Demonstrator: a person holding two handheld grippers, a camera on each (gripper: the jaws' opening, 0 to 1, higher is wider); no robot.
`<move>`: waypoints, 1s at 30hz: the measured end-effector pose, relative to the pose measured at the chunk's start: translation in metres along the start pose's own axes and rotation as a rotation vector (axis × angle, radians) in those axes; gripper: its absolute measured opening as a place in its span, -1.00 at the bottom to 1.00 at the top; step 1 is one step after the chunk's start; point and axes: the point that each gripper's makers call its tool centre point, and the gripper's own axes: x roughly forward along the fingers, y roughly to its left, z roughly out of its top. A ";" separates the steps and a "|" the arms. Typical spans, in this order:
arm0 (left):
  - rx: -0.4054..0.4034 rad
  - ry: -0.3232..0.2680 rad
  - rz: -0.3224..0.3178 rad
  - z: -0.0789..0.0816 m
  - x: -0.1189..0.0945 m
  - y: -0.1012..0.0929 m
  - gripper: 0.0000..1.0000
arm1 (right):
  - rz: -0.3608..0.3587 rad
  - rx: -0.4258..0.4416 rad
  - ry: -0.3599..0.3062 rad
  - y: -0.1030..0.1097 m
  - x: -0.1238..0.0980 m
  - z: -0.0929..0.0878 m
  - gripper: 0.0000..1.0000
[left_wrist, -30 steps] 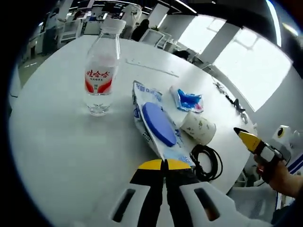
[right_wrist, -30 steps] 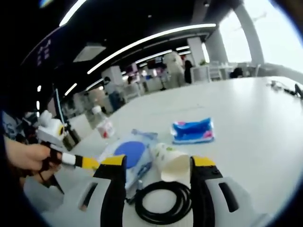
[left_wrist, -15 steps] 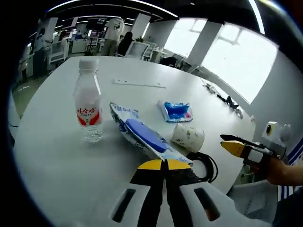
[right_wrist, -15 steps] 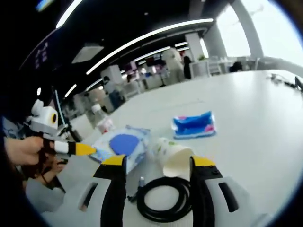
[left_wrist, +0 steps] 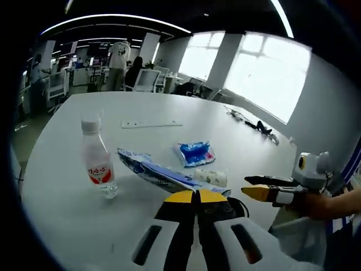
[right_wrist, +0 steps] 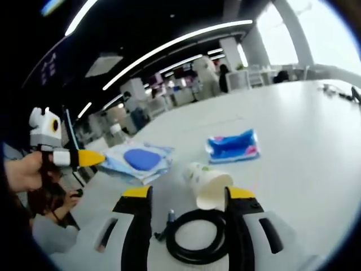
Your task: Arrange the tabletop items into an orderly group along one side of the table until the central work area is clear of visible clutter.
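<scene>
**Office worktop, clutter not yet grouped**

White round worktop (left_wrist: 73,220) carries a water bottle (left_wrist: 97,166), blue wipes pack (left_wrist: 158,172), small blue packet (left_wrist: 194,153), tipped paper cup (right_wrist: 210,183) and black cable coil (right_wrist: 198,237), loosely spread. Left gripper (left_wrist: 196,196) jaws pinched together on the wipes pack's edge; right gripper (right_wrist: 184,193) spread wide, empty. Most sorting remains.

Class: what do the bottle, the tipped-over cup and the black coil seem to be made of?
Bottle: clear glossy plastic; see-through, with a red label. Cup: probably matte paper; white with small prints. Coil: likely rubber-sheathed cable; black and smoothly looped.
</scene>
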 end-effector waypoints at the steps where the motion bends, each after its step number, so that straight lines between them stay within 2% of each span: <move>1: 0.009 -0.007 -0.006 0.002 -0.001 -0.002 -1.00 | 0.002 -0.001 0.002 0.000 0.000 -0.001 -0.05; 11: 0.054 -0.047 -0.034 0.021 -0.020 -0.015 -1.00 | 0.013 0.003 0.004 0.003 0.003 0.000 -0.05; 20: 0.114 -0.080 -0.032 0.034 -0.041 -0.024 -1.00 | 0.028 0.013 0.018 0.005 0.009 -0.004 -0.05; 22: 0.148 -0.066 -0.012 0.032 -0.042 -0.022 -1.00 | 0.039 0.020 0.026 0.006 0.012 -0.006 -0.05; 26: 0.137 -0.083 -0.018 0.034 -0.050 -0.029 -1.00 | 0.074 0.070 0.042 0.009 0.018 -0.010 -0.05; 28: 0.191 -0.071 -0.001 0.034 -0.055 -0.031 -1.00 | 0.076 0.065 0.045 0.009 0.021 -0.010 -0.05; 30: 0.205 -0.071 0.003 0.034 -0.058 -0.035 -1.00 | 0.085 0.076 0.054 0.009 0.024 -0.012 -0.04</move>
